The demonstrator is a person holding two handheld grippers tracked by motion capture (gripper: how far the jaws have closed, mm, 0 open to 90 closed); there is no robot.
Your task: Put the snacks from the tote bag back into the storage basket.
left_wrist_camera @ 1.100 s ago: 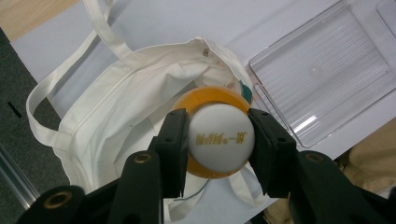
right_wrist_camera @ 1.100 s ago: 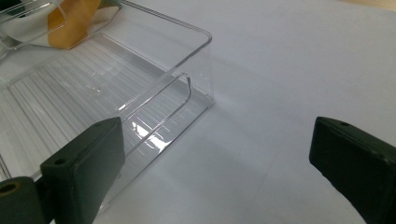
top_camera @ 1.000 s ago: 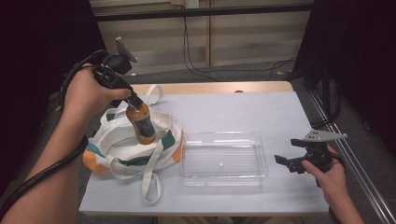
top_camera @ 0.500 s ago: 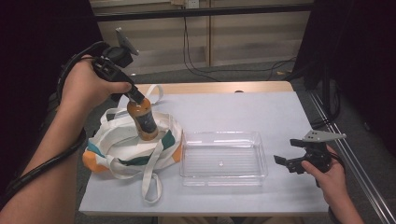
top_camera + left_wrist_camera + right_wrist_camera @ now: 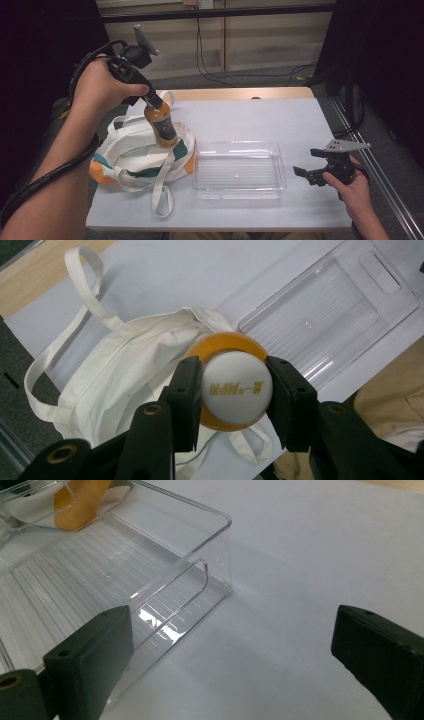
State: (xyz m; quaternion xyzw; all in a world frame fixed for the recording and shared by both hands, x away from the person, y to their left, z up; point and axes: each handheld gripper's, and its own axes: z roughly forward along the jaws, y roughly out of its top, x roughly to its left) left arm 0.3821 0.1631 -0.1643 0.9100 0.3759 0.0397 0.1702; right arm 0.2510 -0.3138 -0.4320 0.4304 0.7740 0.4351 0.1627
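Left gripper (image 5: 152,100), at upper left of the high view, is clamped on the white cap of an orange bottle (image 5: 162,125), which hangs tilted above the mouth of a white cloth bag (image 5: 135,160) at left centre. Just right of the bag sits a clear plastic tray (image 5: 239,171); the right gripper (image 5: 301,175) rests at lower right, jaws apart.

From the left gripper view, both black jaws press the round cap (image 5: 236,385) at centre frame, the bag (image 5: 125,385) beneath, the tray (image 5: 330,310) at upper right.

Through the right gripper view, wide-apart jaws frame bare table (image 5: 310,555), the tray's corner (image 5: 220,545) at upper left.
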